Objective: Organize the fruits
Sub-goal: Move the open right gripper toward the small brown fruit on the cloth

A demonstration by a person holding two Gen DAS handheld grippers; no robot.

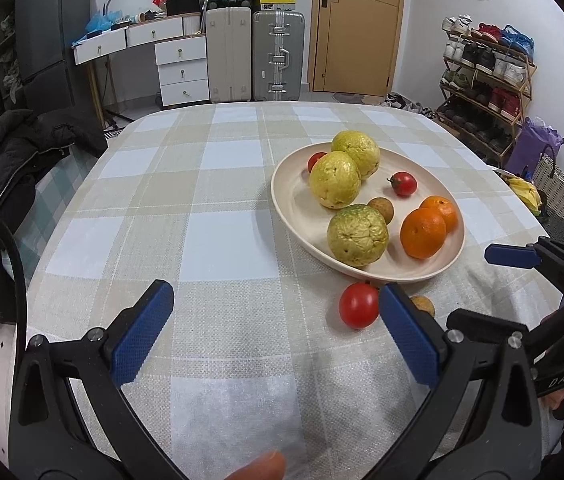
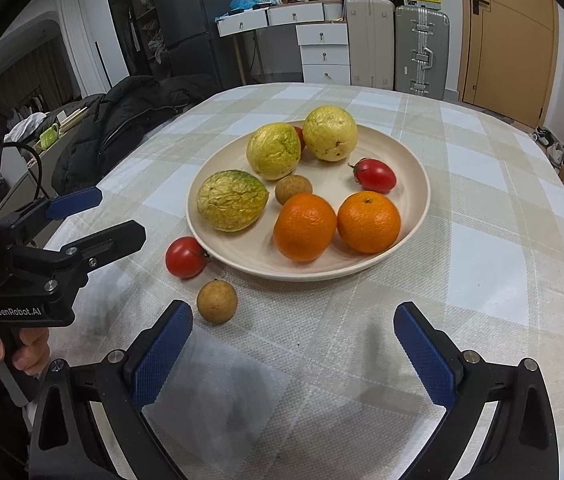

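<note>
A cream plate (image 2: 413,168) (image 1: 285,196) on the checked tablecloth holds three yellow-green guavas (image 2: 232,200), two oranges (image 2: 305,227), two tomatoes (image 2: 375,175) and a brown longan (image 2: 293,189). A loose red tomato (image 2: 186,257) (image 1: 358,305) and a loose longan (image 2: 217,301) (image 1: 423,305) lie on the cloth at the plate's near edge. My left gripper (image 1: 274,332) is open and empty, its right finger just beside the loose tomato. My right gripper (image 2: 291,354) is open and empty, just short of the loose longan. The left gripper also shows in the right wrist view (image 2: 94,216).
A black jacket (image 1: 22,152) hangs at the table's left side. Beyond the table stand drawers (image 1: 182,68), suitcases (image 1: 278,56), a door and a shoe rack (image 1: 485,80). A basket with bananas (image 1: 525,194) sits at the right edge.
</note>
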